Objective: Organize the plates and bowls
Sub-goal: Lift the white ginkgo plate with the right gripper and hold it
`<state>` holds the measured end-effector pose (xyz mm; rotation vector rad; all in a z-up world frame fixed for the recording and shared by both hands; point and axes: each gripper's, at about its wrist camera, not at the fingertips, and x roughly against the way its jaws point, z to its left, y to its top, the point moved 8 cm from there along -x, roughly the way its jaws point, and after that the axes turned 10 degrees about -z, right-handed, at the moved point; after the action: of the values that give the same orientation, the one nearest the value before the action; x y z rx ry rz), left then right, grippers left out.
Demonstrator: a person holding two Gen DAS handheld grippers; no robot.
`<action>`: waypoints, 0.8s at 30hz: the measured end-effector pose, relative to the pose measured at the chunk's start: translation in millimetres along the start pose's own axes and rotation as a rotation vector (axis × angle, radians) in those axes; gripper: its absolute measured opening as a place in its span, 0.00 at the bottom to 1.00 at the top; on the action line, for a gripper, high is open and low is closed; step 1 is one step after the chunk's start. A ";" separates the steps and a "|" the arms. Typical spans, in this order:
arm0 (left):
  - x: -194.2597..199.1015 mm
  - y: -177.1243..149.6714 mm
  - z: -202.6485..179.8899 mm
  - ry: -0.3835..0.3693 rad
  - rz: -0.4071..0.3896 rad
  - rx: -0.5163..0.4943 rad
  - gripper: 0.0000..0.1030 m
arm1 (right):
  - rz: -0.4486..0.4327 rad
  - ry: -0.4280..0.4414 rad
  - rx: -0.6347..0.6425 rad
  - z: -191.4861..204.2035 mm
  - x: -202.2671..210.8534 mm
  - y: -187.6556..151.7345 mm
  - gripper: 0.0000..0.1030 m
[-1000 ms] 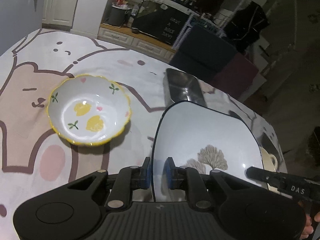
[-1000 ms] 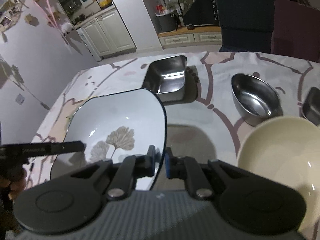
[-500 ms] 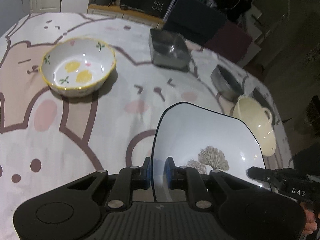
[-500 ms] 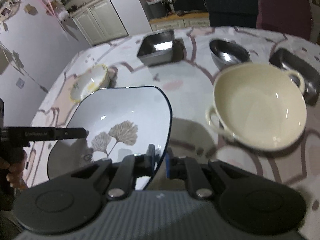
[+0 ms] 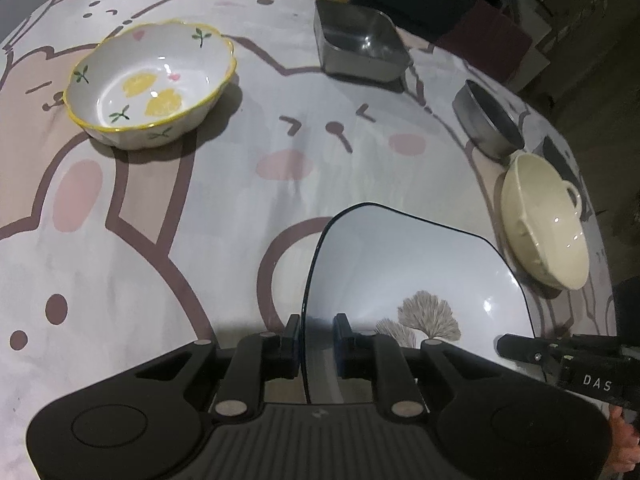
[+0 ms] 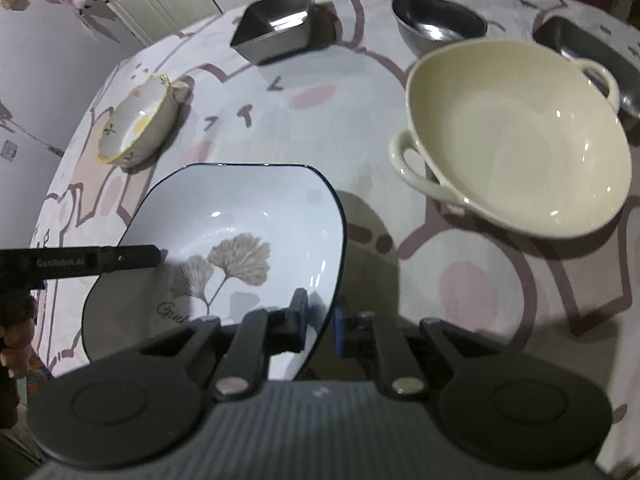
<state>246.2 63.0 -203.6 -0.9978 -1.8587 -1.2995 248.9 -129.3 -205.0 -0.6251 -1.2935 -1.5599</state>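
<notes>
A white square plate with a dark rim and a ginkgo-leaf print (image 5: 404, 276) (image 6: 236, 236) hangs above the table, held by both grippers. My left gripper (image 5: 316, 344) is shut on its left edge. My right gripper (image 6: 320, 324) is shut on its right edge. A white bowl with a yellow scalloped rim and lemon print (image 5: 152, 84) (image 6: 138, 120) sits at the far left. A cream two-handled bowl (image 5: 540, 220) (image 6: 516, 136) sits at the right.
A square steel dish (image 5: 360, 48) (image 6: 276, 28) stands at the back. A round steel bowl (image 5: 486, 120) (image 6: 438, 20) sits behind the cream bowl, and another steel dish (image 6: 596, 56) at far right. The cartoon-print tablecloth (image 5: 248, 152) covers the table; dark chairs stand behind.
Both grippers have drawn back toward the near table edge and lowered with the plate. The other bowls look farther away and have not moved.
</notes>
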 end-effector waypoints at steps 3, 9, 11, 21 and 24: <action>-3.5 -2.7 0.5 0.006 0.017 -0.006 0.19 | 0.020 -0.006 -0.002 -1.0 -6.0 -1.2 0.16; -7.0 -9.2 -0.4 0.010 0.040 -0.031 0.21 | 0.048 -0.018 0.003 0.7 -9.5 -3.2 0.16; -7.2 -10.9 -0.4 0.007 0.044 -0.037 0.21 | 0.055 -0.024 0.008 0.9 -11.1 -4.4 0.16; -10.0 -18.2 -1.8 0.036 0.063 -0.105 0.20 | 0.061 -0.038 0.032 2.3 -13.0 -7.1 0.14; -6.4 -15.2 -2.0 0.034 0.041 -0.110 0.20 | 0.069 -0.044 0.033 0.6 -14.3 -8.9 0.14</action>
<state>236.4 56.4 -215.4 -1.0587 -1.7474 -1.3986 246.4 -124.1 -220.8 -0.6799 -1.3141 -1.4729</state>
